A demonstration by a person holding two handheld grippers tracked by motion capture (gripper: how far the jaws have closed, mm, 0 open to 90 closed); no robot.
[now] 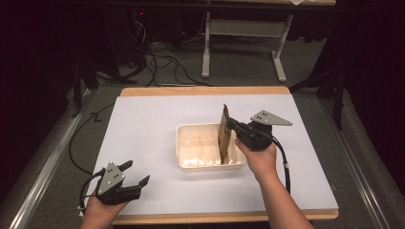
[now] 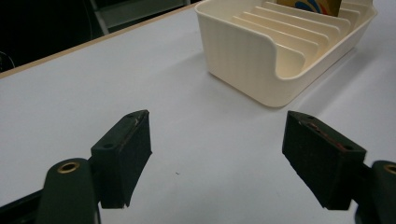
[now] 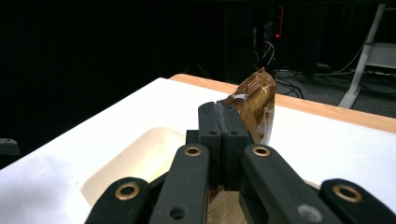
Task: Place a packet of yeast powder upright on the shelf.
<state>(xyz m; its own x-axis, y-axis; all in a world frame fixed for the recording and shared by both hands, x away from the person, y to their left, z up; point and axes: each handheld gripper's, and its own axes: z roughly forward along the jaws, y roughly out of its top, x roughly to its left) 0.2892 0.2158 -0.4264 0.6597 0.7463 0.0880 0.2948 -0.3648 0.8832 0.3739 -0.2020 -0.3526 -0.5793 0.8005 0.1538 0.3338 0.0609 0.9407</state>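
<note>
Holding a brown-gold foil packet (image 1: 223, 135) upright, pinched by its edge in my right claw (image 1: 232, 125), jaws pressed together on it. In the right gripper view the crimped top of the packet (image 3: 254, 100) sticks up just past my claw tips; the rest runs down below them. From the high view the packet's lower end sits inside the cream slotted tray (image 1: 188, 164), toward the tray end nearest my right claw. Whether it has bottomed out between two dividers I cannot tell.

Step in hand, as I judge it: filing the packet on edge into one of the tray's slots. The tray's other slots, on the far side of the packet from my right claw, look bare.

Next move calls for lowering straight down with the packet kept vertical, so it goes between two ribs rather than riding on top of one; then parting the jaws only once it stands by itself. Foil is limp, so it may lean on a rib.

Left claw (image 1: 135, 174) rests near the front edge of the desk (image 1: 143, 114), well apart from the tray, jaws wide apart, nothing between them. In the left gripper view the tray (image 2: 243, 56) lies ahead of those jaws, with a bit of the packet's printed face (image 2: 310, 5) showing at its far end. White sheet covers the desk around everything.
</note>
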